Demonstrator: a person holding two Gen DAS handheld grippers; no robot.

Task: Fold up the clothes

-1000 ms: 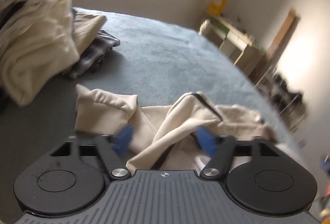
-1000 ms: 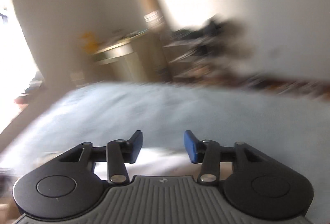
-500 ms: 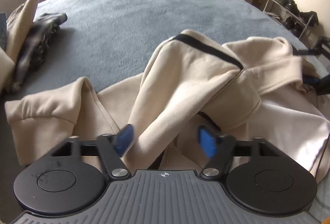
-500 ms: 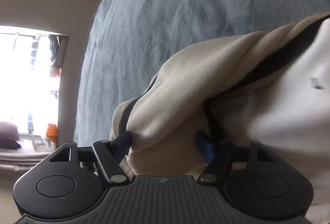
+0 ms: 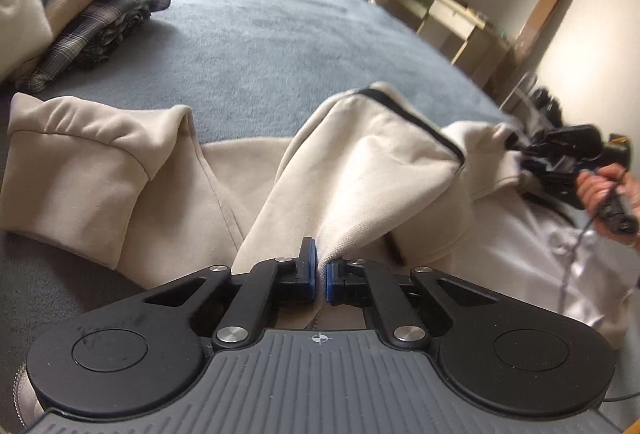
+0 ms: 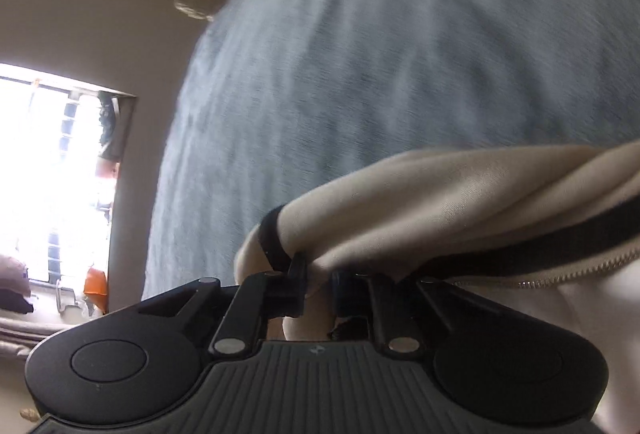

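Blue-grey bed (image 5: 256, 46) carries beige zip jacket (image 5: 372, 170), crumpled at near edge. Half second ago our left hand-held gripper (image 5: 321, 276) gaped; now clamped on jacket fold. Right hand-held gripper (image 6: 318, 290) likewise pinching black-trimmed edge. We judge spreading comes next.
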